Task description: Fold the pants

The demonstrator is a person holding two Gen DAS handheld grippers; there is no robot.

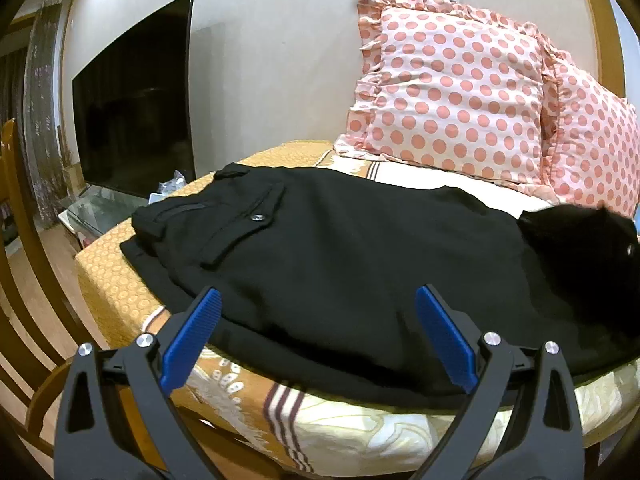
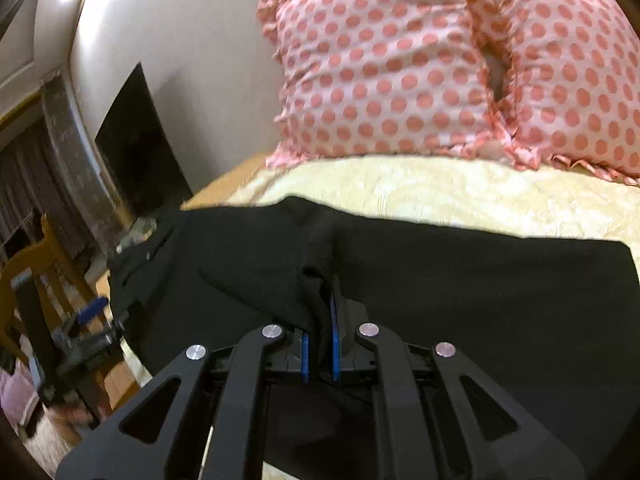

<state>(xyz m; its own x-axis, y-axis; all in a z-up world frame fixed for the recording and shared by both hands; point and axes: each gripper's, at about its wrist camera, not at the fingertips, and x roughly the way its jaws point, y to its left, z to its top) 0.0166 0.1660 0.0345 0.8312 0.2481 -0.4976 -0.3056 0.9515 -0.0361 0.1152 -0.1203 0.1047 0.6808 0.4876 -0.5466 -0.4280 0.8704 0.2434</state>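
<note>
Black pants [image 1: 340,256] lie across the bed, waistband and a buttoned back pocket [image 1: 248,220] toward the left. My left gripper [image 1: 318,312] hovers open over the near edge of the pants, blue pads wide apart with nothing pinched. In the right wrist view the pants [image 2: 460,292] spread below, and my right gripper [image 2: 320,320] is shut on a bunched fold of the black cloth, which rises between its blue pads. The left gripper [image 2: 94,308] shows blurred at the far left of that view. A dark blurred shape [image 1: 580,236] at the right of the left wrist view lies over the pants.
Two pink polka-dot pillows [image 1: 452,92] lean against the wall at the head of the bed [image 1: 120,280]. A dark television [image 1: 136,112] stands on a glass stand to the left. A wooden chair [image 1: 16,240] is beside the bed's left edge.
</note>
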